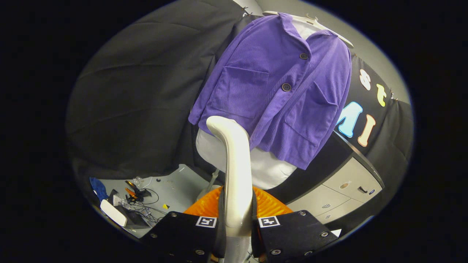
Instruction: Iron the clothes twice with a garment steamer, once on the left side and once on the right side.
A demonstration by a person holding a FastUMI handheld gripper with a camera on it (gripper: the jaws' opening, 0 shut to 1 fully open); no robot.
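A white garment steamer (234,171) is clamped between the two fingers of the gripper (237,223), both fingers pressed against its handle from either side. The steamer's handle rises straight ahead from between the fingers and curves over at its top, where the rounded head is seen against the lower hem of the clothes. Whether the head touches the fabric cannot be told.

The clothes, a purple corduroy jacket (278,91), are hung on a white hanger (310,22) in front of the booth's black cloth wall (146,91). The jacket is seen tilted, with two dark buttons (286,87) down its front, a patch pocket on each side and a white lining at the collar. Below the hem, a white rounded form (267,168) is seen behind the steamer, partly covered by the jacket.

An orange ribbed surface (270,204) lies just beyond the fingers, behind the base of the handle. To the right of it, a light grey cabinet with drawers (343,193) is set against the wall. To the left, on a grey surface (175,186), a white flat device (113,213), tangled cables (144,208) and a blue cloth (98,188) at the far edge are scattered.
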